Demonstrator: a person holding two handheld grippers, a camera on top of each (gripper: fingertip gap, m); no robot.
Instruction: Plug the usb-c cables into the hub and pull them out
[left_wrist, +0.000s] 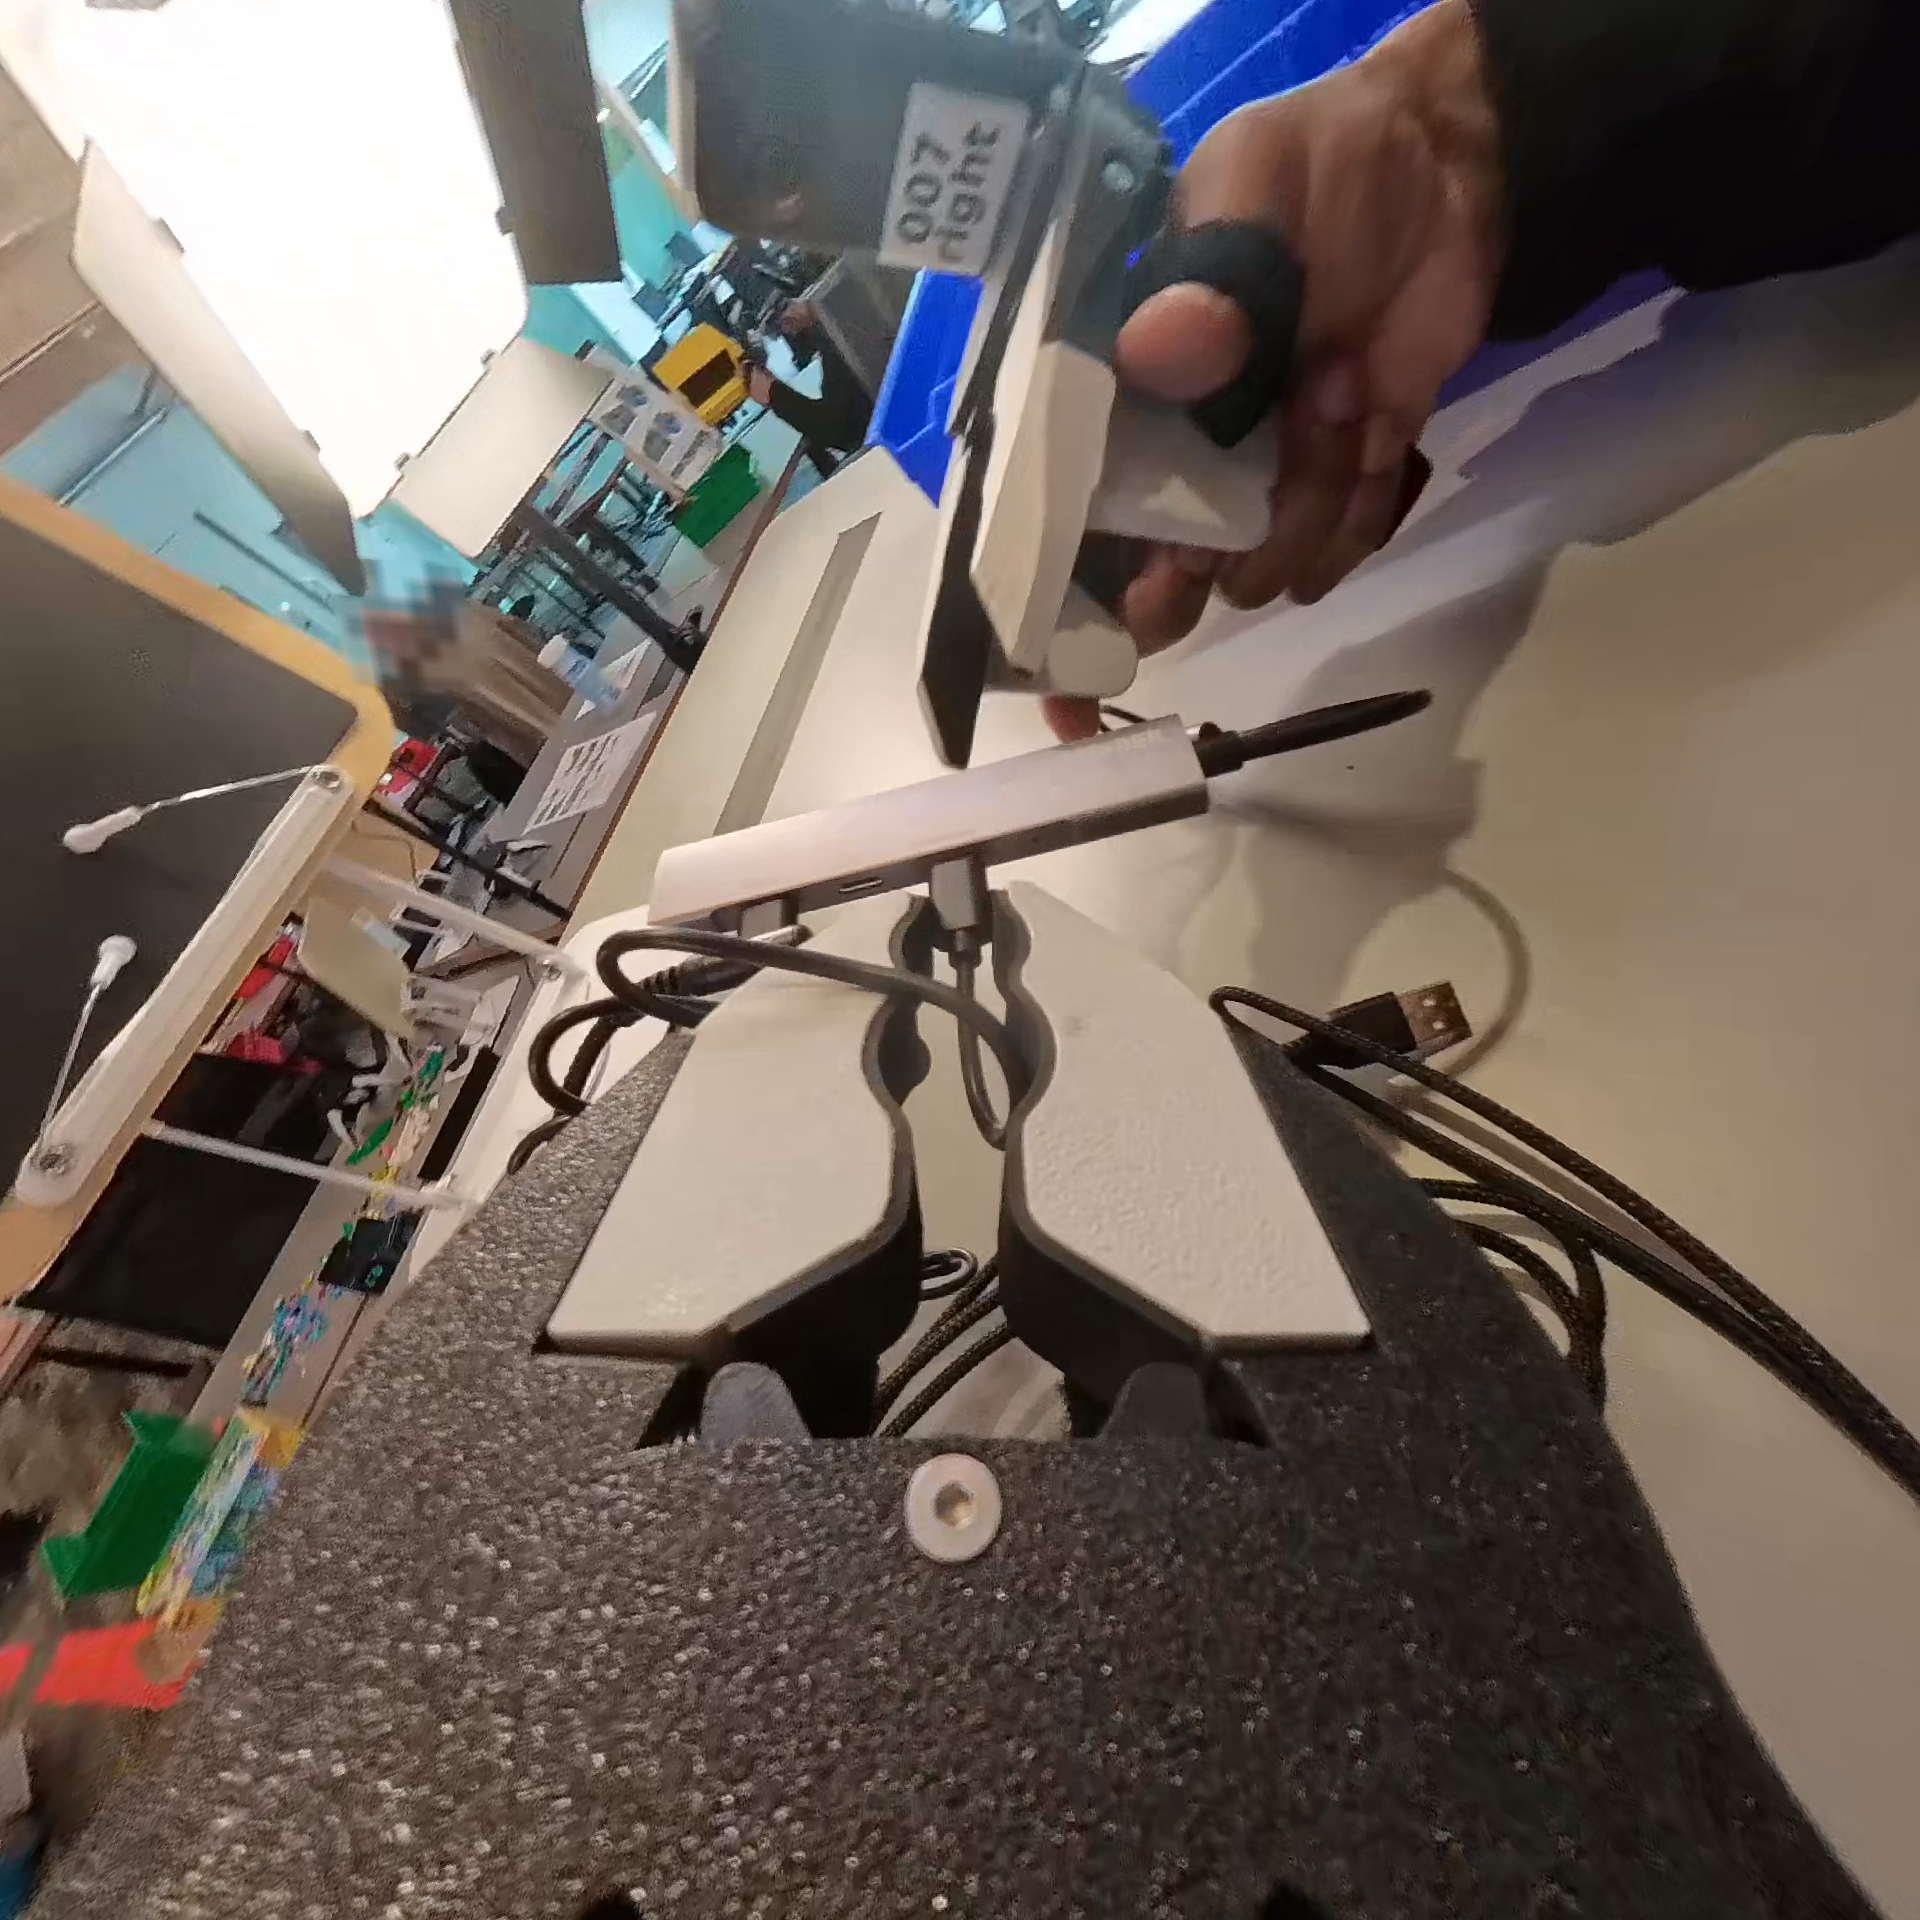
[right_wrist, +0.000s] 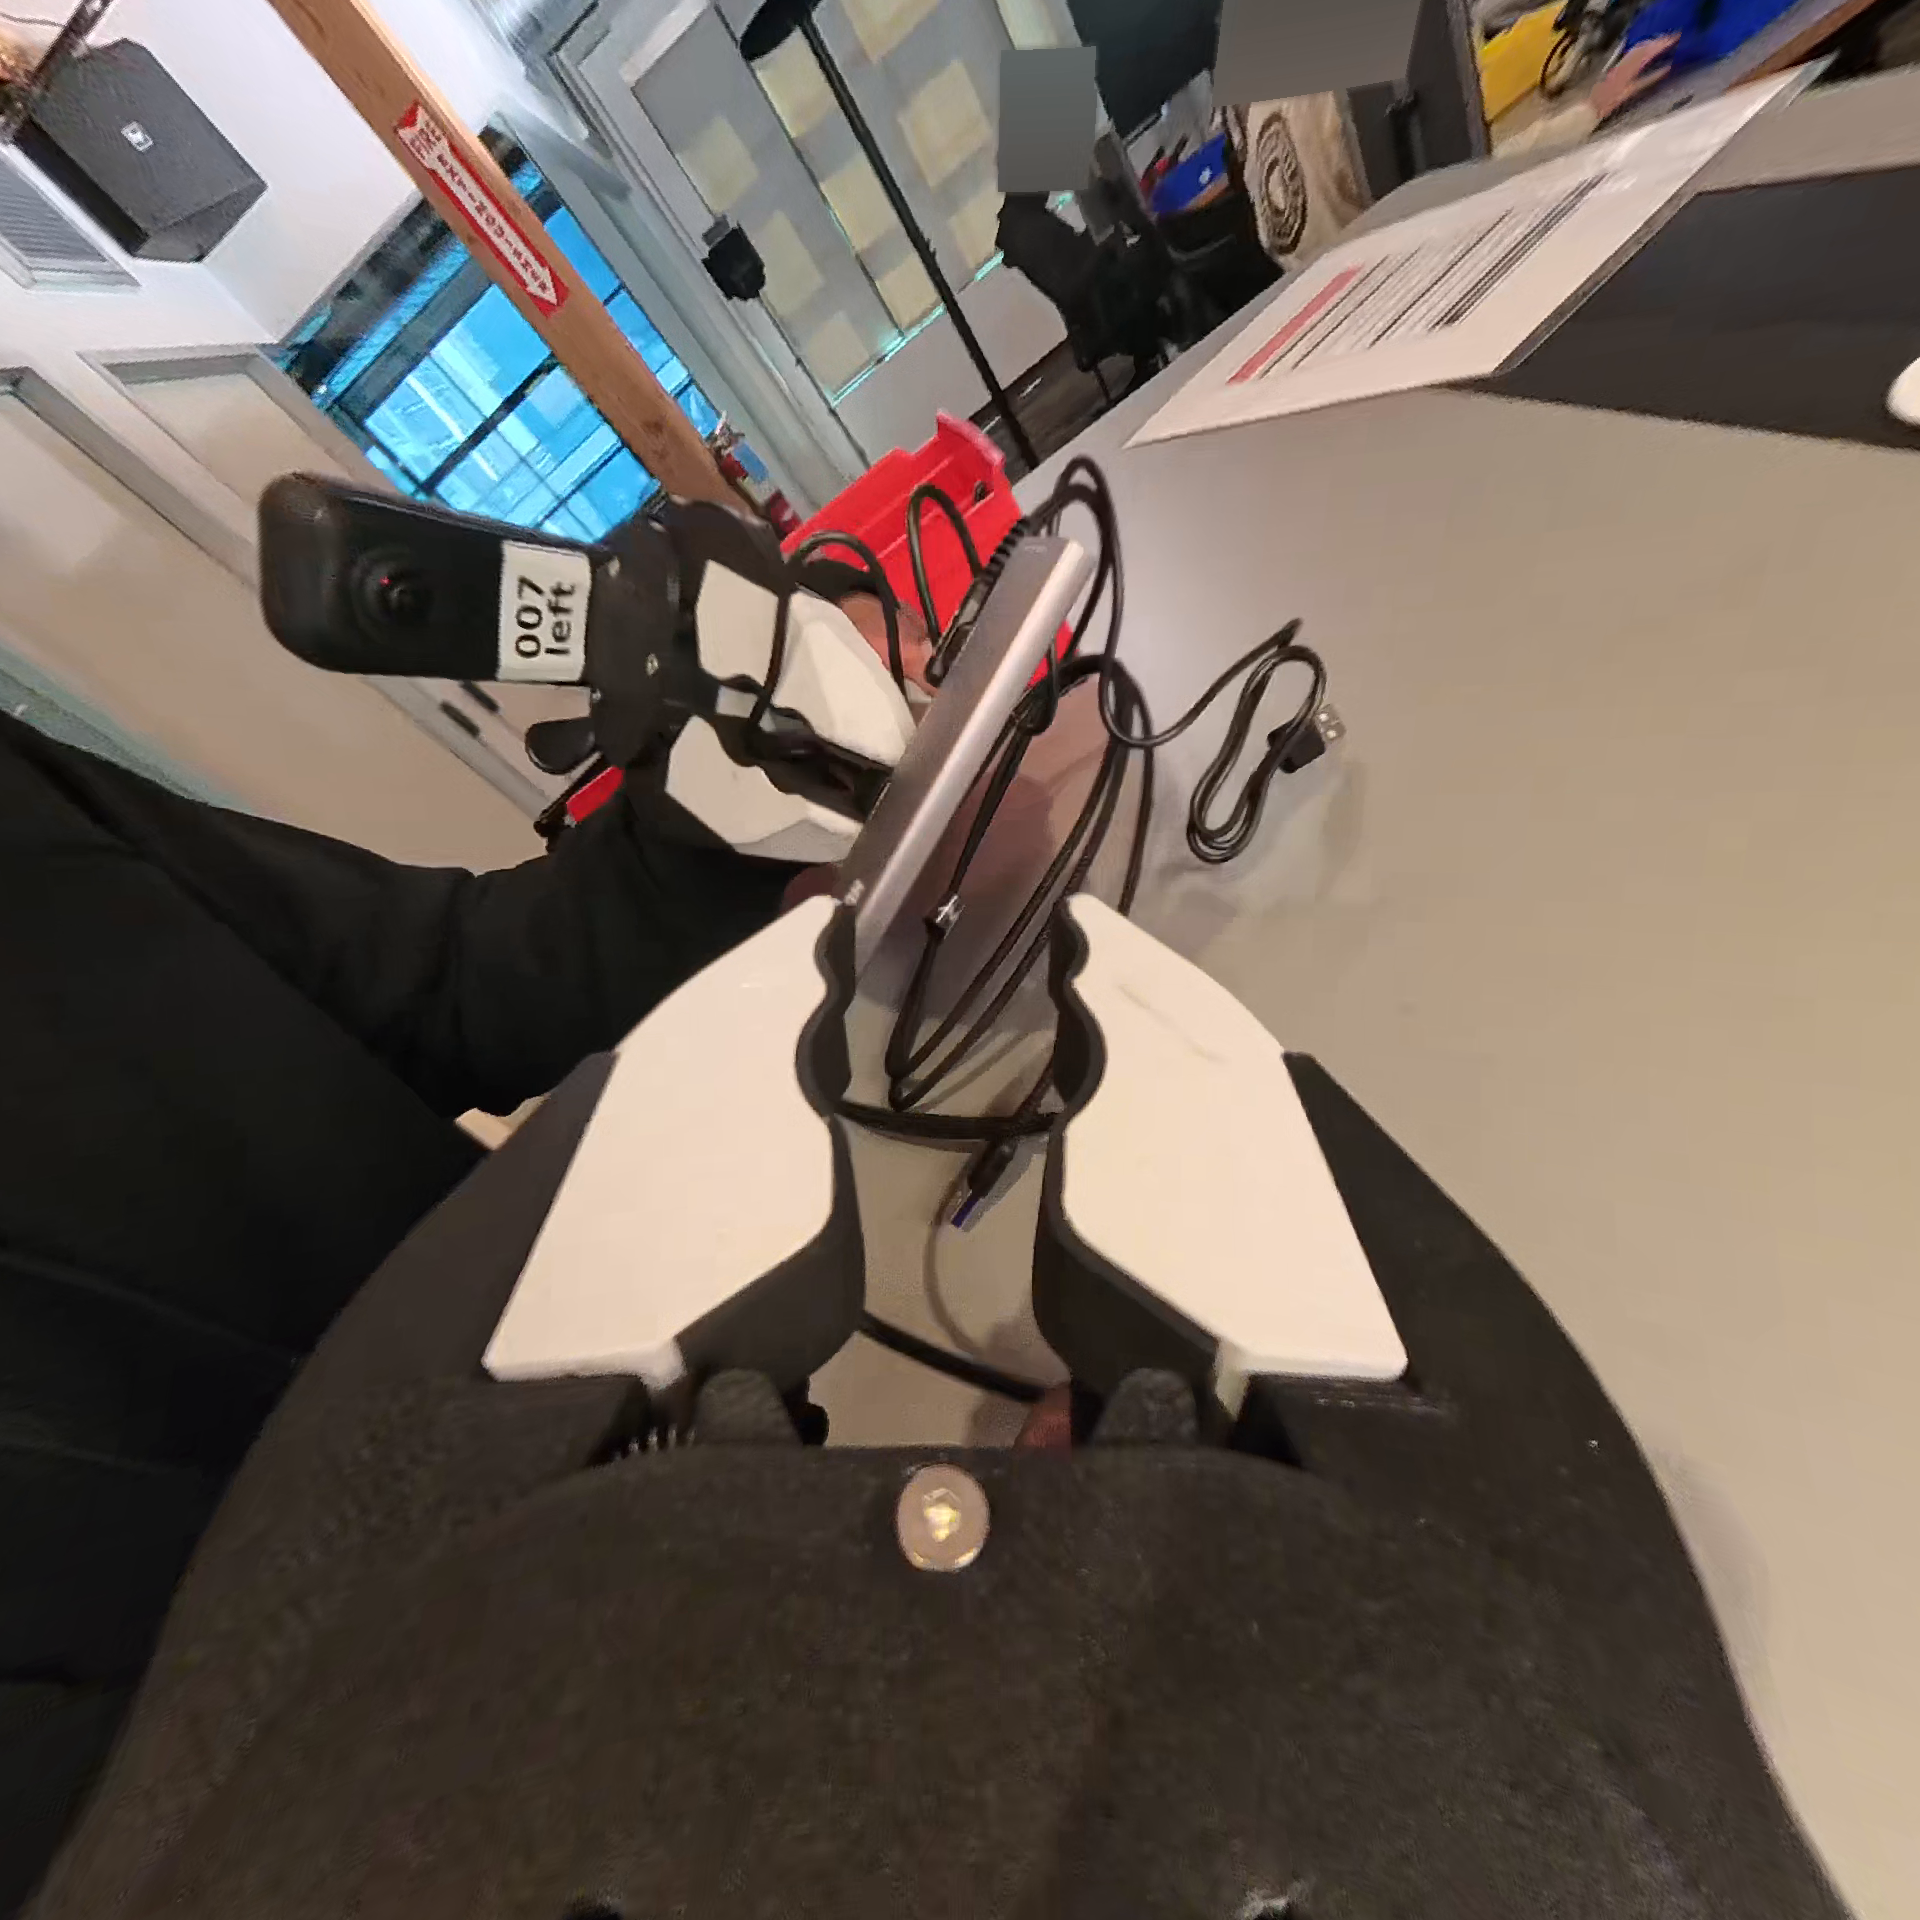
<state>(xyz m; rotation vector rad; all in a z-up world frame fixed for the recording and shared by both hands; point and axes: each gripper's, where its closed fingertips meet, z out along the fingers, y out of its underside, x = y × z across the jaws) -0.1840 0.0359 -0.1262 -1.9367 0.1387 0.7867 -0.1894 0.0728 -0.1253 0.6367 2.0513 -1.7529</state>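
A silver USB hub (left_wrist: 914, 821) hangs tilted above the white table; it also shows in the right wrist view (right_wrist: 966, 748). My right gripper (right_wrist: 956, 925) is shut on one end of the hub; in the left wrist view it (left_wrist: 951, 727) comes down onto it from above. My left gripper (left_wrist: 961, 920) is shut on a USB-C plug (left_wrist: 958, 883) that sits in a port on the hub's side edge. A second plug (left_wrist: 769, 914) with a black cable sits in a port further left. In the right wrist view my left gripper (right_wrist: 831, 727) stands at the hub's far edge.
Black cables (left_wrist: 1538, 1174) lie coiled on the table (left_wrist: 1714, 831), with a loose USB-A plug (left_wrist: 1429, 1013) at the right, also seen from the right wrist (right_wrist: 1325, 727). A blue-tipped plug (right_wrist: 977, 1184) hangs between my right fingers. A red bin (right_wrist: 914, 488) and a black box with a paper sheet (right_wrist: 1455, 260) stand beyond. The left gripper's tips are roughly 5 cm from the right gripper's.
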